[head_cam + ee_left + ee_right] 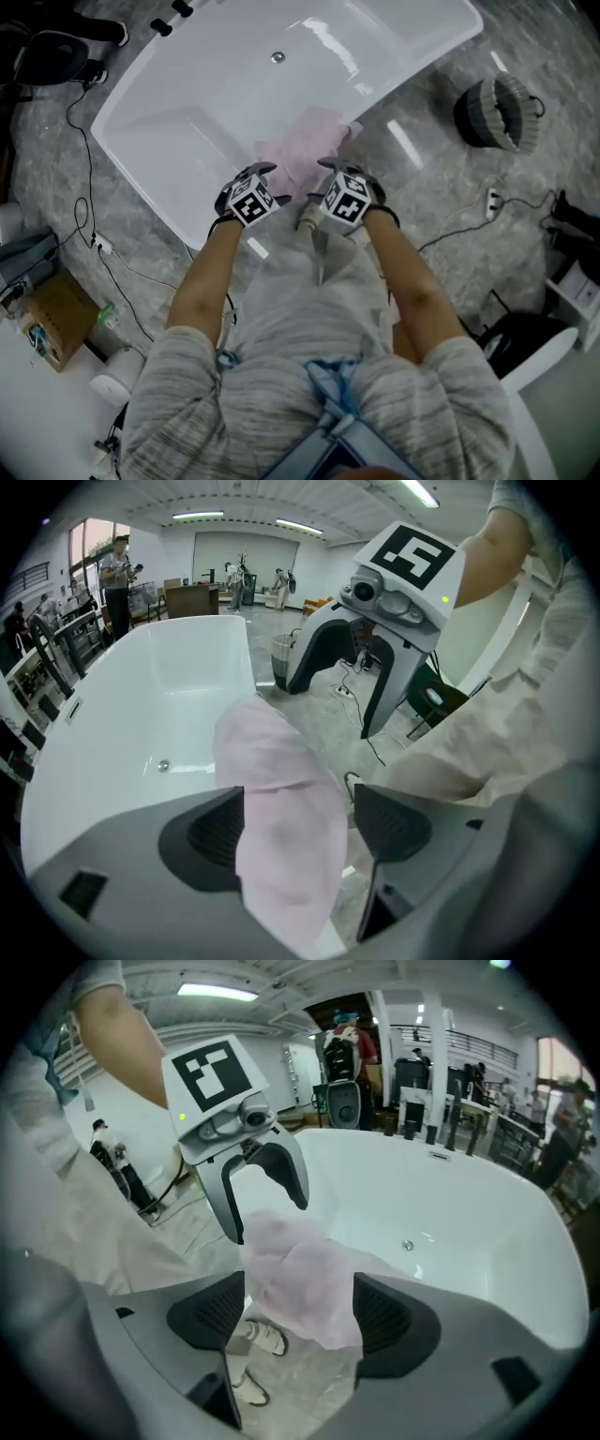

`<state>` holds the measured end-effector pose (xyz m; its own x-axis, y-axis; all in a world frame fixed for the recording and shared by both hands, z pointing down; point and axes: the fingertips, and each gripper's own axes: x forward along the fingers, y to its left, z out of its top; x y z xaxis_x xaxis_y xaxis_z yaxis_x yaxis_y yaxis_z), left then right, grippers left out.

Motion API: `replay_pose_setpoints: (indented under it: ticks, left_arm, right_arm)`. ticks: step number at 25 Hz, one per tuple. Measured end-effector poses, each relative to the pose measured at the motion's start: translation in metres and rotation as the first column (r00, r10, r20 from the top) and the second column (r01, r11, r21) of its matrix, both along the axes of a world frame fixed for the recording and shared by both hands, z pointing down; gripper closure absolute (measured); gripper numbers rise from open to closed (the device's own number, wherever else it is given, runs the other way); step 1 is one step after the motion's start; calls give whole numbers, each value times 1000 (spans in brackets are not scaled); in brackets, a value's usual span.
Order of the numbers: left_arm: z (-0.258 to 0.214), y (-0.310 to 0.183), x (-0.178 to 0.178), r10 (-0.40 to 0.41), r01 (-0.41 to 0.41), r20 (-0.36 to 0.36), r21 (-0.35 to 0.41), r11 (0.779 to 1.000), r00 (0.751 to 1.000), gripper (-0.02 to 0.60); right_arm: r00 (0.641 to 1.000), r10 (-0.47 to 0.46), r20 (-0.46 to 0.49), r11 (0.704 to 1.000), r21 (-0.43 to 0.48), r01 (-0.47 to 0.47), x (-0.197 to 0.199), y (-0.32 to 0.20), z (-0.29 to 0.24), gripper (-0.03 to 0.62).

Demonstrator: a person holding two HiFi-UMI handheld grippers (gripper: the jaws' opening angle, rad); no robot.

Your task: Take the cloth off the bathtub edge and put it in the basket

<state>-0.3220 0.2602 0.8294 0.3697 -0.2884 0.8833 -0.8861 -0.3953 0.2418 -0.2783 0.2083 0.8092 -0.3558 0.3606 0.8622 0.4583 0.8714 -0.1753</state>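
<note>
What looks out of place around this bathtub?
The pink cloth stands out: it is draped, crumpled, over the near rim of the white bathtub, right in front of the person. The wicker basket stands apart on the floor beyond the tub's corner. Nothing looks spilled or broken.

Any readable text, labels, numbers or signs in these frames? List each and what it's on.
None readable.
The left cube and right cube show only black-and-white square patterns, no letters or digits.
Any print on the cardboard box is too small and blurred to read.
</note>
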Motion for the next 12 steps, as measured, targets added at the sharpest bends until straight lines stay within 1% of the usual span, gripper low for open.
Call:
replay_pose_setpoints:
  ticks: [2, 4, 7, 8, 9, 12]
  left_arm:
    - [6, 2, 0, 3, -3, 4, -17, 1000, 1000, 229]
    - [13, 7, 0, 19, -18, 13, -35, 999, 1000, 229]
    - [24, 15, -2, 42, -40, 29, -59, 997, 999, 229]
    - [28, 16, -4, 50, -47, 40, -66, 997, 998, 229]
    - [32, 17, -7, 58, -54, 55, -72, 996, 997, 229]
    - [41, 20, -11, 70, -62, 80, -98, 993, 994, 229]
  right_arm:
    - [996, -87, -17, 996, 33, 87, -1, 3, 10, 258]
    - [985, -166, -40, 983, 73, 168, 0, 4, 22, 256]
    - [963, -260, -69, 958, 105, 266, -2, 10, 34, 256]
    - [955, -285, -77, 950, 112, 293, -5, 11, 38, 223]
    - [946, -312, -88, 940, 119, 321, -6, 12, 42, 207]
    - [914, -388, -121, 904, 146, 403, -9, 12, 56, 206]
